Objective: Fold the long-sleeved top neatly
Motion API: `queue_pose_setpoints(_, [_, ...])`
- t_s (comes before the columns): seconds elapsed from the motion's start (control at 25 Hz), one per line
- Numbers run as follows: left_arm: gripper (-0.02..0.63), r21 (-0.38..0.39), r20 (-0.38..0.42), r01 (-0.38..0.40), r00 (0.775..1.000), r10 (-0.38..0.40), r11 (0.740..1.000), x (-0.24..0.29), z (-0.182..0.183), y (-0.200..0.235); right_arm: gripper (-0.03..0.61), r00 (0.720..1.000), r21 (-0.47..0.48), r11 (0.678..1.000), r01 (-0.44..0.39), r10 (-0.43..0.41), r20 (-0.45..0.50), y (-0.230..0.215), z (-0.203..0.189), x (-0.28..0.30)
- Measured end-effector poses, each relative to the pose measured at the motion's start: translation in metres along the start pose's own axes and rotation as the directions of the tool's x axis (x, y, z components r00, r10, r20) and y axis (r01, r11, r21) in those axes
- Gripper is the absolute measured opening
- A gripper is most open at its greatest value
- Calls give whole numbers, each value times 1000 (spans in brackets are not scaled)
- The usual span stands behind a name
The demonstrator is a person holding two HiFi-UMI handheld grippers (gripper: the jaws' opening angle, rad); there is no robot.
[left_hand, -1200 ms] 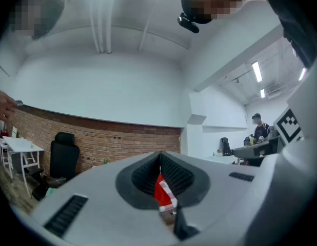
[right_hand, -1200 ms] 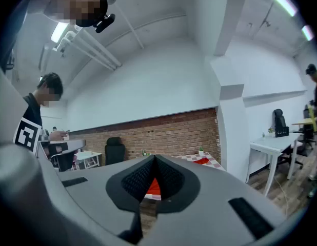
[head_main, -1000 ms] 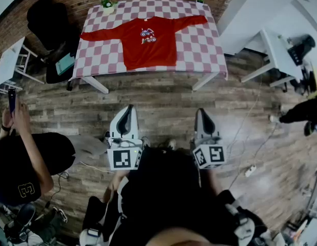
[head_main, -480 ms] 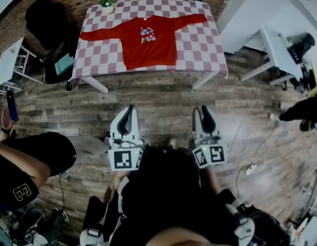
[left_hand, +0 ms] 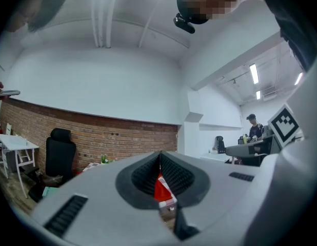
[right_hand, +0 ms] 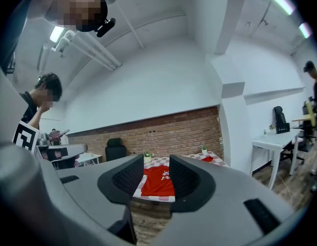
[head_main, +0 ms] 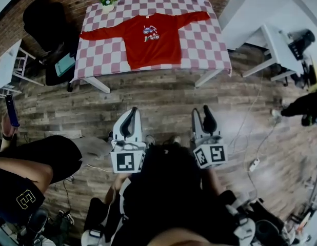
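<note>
Top [head_main: 151, 40], red and long-sleeved, lying flat and face up in the middle of the checked table [head_main: 212, 45]. One sleeve stretching to the left edge, the other toward the far right corner, hem running near the front edge. Looking soft, light and limp, likely sagging and wrinkling once lifted. Probably best pinching at a cuff, a shoulder seam or a hem corner, not the printed chest.

Both claws hovering well back over the wood-plank floor [head_main: 163, 99], not yet touching the cloth. Left gripper [head_main: 131, 119] pointing level, ridged dark jaws pressing together, holding nothing. Right gripper [head_main: 203, 115] having just been opening, jaws standing apart, nothing between them.
</note>
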State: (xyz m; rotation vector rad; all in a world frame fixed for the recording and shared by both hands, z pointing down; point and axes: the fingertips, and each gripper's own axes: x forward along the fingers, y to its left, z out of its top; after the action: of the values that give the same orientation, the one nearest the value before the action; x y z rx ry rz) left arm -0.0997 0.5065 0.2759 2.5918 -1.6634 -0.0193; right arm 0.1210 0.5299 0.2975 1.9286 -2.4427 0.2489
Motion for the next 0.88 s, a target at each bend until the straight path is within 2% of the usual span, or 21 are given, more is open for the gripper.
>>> queue_pose_setpoints(0.2, [8, 4, -14, 47, 999, -47, 999, 2, -7, 13, 135, 1000, -1, 1000, 17, -17, -20, 17, -13, 9])
queue_pose_setpoints(0.44, [8, -5, -26, 64, 998, -65, 998, 18, -12, 23, 136, 998, 23, 999, 38, -36, -55, 18, -22, 25])
queue_pose_setpoints(0.68, [8, -15, -29, 50, 998, -51, 999, 58, -18, 30, 136, 998, 35, 999, 24, -22, -56, -3, -23, 68])
queue_pose_setpoints(0.88, [8, 8, -32, 35, 999, -35, 999, 112, -17, 35, 135, 998, 40, 999, 1, 1, -56, -34, -16, 120])
